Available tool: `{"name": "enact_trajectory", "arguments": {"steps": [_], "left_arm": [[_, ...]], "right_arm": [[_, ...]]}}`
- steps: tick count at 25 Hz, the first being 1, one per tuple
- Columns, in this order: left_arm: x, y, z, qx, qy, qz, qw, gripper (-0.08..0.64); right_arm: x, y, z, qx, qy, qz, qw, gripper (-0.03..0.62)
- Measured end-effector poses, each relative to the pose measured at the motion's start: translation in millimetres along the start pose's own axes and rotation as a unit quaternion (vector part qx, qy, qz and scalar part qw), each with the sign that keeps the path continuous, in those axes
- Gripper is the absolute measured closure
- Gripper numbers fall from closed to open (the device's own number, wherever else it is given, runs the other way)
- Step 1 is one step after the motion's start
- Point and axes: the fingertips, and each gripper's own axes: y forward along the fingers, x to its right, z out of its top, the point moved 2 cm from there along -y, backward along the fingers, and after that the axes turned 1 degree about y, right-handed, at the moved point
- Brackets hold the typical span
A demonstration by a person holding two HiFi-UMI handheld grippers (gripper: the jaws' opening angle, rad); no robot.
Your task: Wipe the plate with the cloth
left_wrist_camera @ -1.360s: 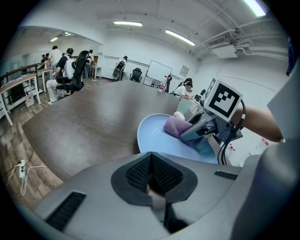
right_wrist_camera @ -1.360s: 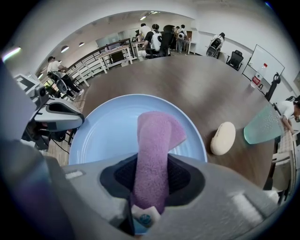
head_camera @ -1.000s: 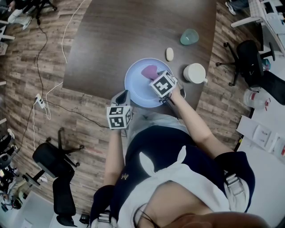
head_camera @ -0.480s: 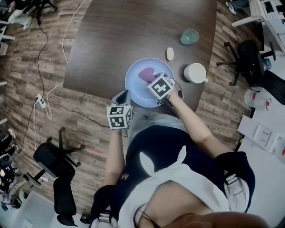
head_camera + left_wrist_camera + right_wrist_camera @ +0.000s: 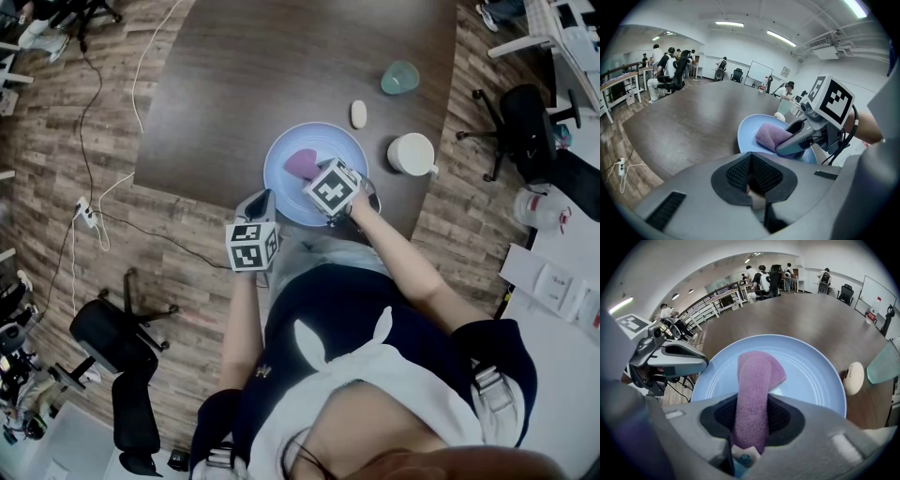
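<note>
My right gripper (image 5: 751,418) clamps the purple cloth (image 5: 757,376), its length running straight ahead onto the blue plate (image 5: 813,380); my left gripper (image 5: 751,174), closed, sits by the near rim.

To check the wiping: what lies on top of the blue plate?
A purple cloth, gripped by the right gripper, rests on the plate. The surface under it is covered.

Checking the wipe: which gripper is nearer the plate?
Right. The right gripper is over the plate, shut on the cloth that rests on it. The left gripper is shut, beside the plate's near-left rim at the table edge.
</note>
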Motion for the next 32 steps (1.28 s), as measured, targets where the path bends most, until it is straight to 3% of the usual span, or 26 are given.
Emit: {"name": "enact_trajectory", "arguments": {"steps": [32], "left_arm": [[0,1,0,0.004,-0.005,0.000,1.0000,0.555]], "right_arm": [[-39,4,1,-0.010,-0.041,0.047,0.998,0.458]]}}
